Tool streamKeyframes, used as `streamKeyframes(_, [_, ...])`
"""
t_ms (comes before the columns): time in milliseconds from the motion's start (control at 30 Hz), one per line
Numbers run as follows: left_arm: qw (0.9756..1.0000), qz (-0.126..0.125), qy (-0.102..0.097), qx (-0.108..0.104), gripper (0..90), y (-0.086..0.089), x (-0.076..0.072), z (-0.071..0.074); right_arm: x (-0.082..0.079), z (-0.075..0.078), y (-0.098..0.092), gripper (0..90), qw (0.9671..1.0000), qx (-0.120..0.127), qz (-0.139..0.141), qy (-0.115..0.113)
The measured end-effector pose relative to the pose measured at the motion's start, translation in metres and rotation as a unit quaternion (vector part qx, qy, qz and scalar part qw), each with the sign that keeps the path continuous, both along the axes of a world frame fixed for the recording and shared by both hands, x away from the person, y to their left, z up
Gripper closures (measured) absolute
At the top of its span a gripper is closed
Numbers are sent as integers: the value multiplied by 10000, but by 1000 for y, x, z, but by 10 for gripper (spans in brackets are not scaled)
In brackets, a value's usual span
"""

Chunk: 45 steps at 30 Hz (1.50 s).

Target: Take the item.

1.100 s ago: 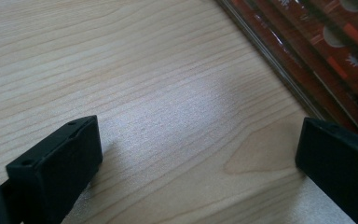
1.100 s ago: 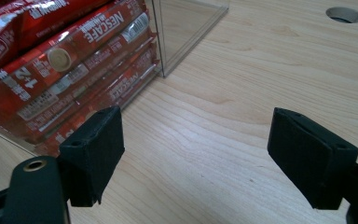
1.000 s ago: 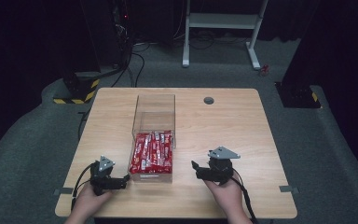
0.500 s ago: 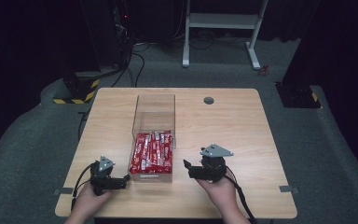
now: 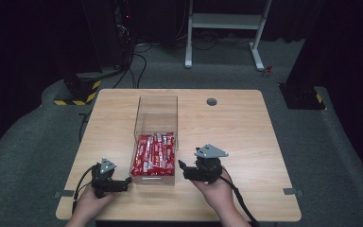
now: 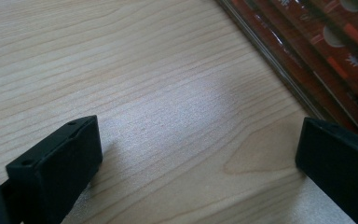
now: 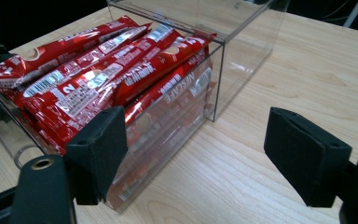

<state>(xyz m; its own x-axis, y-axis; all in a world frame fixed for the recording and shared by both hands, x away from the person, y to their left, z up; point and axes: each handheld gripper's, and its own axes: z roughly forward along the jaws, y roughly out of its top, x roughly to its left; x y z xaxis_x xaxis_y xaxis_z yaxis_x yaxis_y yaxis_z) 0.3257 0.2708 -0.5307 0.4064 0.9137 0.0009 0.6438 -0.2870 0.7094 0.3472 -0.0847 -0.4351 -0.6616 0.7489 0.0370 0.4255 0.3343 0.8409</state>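
I have the clear box (image 5: 155, 137) of red sachets (image 5: 154, 152) mid-table, its near half packed and its far half bare. My left gripper (image 5: 123, 183) rests low on the table (image 5: 246, 132) just left of its near corner, jaws wide and empty. My right gripper (image 5: 182, 169) hangs just right of the box, jaws equally wide and empty, aimed at the side wall, I judge to flank it for a grab.

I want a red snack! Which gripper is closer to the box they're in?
It's close, but the left. The left gripper sits right at the near left corner of the clear box of red packets. The right gripper sits slightly off its right side.
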Motion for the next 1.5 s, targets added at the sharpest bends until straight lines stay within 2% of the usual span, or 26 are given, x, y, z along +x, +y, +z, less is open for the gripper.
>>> streamKeyframes(333, [10000,-1,-3,2,6,0,0,0,0,6,14,254,9999,22,150,-67])
streamKeyframes(767, [10000,-1,0,2,6,0,0,0,1,8,35,312,9991,122,403,-46])
streamKeyframes(933, [10000,-2,-2,-3,6,0,0,0,2,5,41,418,9988,136,461,3])
streamKeyframes(1067, [10000,-2,1,-15,6,0,0,0,1,3,44,584,9985,182,512,20])
streamKeyframes(1167, [10000,-4,-2,-17,6,0,0,0,2,3,45,664,9984,176,540,-6])
streamKeyframes(1333, [10000,-19,-7,-2,6,0,0,0,2,-2,48,714,9984,83,560,42])
streamKeyframes(1500, [10000,-20,-7,-5,6,0,0,0,2,-4,49,738,9990,157,408,88])
